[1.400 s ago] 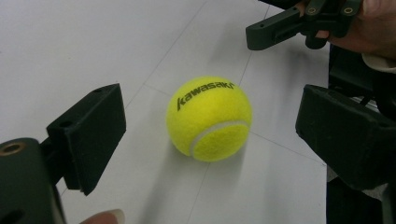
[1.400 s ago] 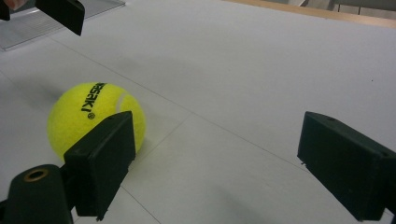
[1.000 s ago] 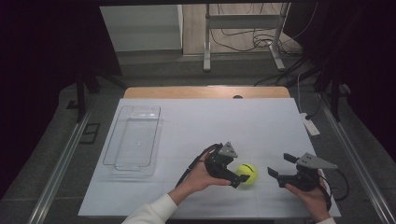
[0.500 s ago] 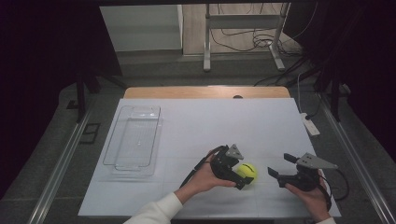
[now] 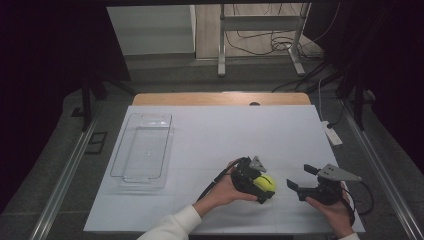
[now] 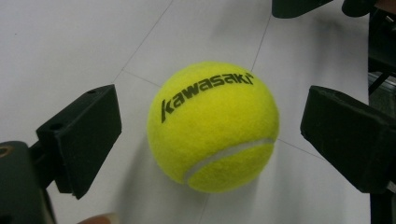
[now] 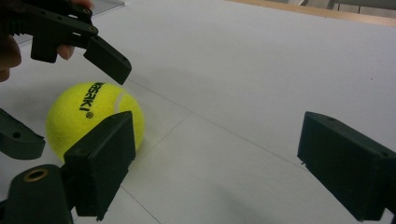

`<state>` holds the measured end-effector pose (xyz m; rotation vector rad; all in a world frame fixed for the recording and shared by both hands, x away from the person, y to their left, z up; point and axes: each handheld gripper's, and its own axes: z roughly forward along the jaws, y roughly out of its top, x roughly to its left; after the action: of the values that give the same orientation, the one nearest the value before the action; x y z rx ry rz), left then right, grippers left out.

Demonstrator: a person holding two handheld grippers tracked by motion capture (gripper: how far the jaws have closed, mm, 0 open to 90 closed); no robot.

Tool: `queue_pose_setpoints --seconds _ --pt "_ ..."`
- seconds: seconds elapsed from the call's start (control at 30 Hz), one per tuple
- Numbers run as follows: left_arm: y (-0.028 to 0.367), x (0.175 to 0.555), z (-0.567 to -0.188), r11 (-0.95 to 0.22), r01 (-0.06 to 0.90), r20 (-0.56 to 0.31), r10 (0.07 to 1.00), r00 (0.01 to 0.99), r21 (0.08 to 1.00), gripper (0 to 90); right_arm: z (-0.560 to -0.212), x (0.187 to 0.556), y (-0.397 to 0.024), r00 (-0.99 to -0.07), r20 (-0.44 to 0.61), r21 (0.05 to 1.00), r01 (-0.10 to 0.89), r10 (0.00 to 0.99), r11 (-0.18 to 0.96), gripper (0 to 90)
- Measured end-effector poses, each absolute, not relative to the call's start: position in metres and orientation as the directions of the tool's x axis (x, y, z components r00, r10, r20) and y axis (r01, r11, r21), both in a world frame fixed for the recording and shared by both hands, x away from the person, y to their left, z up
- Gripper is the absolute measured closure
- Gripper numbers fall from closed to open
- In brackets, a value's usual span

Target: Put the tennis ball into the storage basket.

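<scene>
Tennis ball point(image 6: 213, 127) sat on the surface between my left gripper's point(image 6: 210, 135) jaws, just opened wider, untouched.

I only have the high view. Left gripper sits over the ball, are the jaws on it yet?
Observer: No. In the left gripper view the tennis ball sits between the left gripper jaws with a gap on each side; the jaws have just been opening.
Operator: Ball lifted or on the table?
Observer: On the white table, seen in the right gripper view; its shadow lies right under it.
Operator: Right gripper state?
Observer: The right gripper is open, nothing between its jaws, with the ball off to their left.
</scene>
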<state>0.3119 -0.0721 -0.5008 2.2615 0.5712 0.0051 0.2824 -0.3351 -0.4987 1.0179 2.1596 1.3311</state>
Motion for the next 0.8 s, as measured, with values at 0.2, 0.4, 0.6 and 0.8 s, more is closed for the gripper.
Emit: queue_pose_setpoints --seconds 0.2,0.4,0.6,0.8 --pt "-0.0758 0.3114 -0.5035 -0.6 0.402 -0.175 0.4 0.899 0.692 7.8 -0.4988 0.2824 -0.3351 -0.651 0.034 0.885 0.371 0.758 0.279 11.6" --pt "-0.0764 0.3097 -0.5035 -0.617 0.393 -0.157 0.401 0.903 0.682 18.7 -0.4988 0.2824 -0.3352 -0.651 0.035 0.886 0.372 0.758 0.279 11.6" --pt "-0.0759 0.3096 -0.5034 -0.627 0.39 -0.15 0.4 0.904 0.674 26.3 -0.4989 0.2825 -0.3352 -0.65 0.035 0.885 0.372 0.759 0.278 11.6" --pt "-0.0758 0.3073 -0.5016 -0.632 0.381 -0.136 0.402 0.906 0.675 26.9 -0.4988 0.2824 -0.3353 -0.65 0.034 0.886 0.372 0.759 0.278 11.6"
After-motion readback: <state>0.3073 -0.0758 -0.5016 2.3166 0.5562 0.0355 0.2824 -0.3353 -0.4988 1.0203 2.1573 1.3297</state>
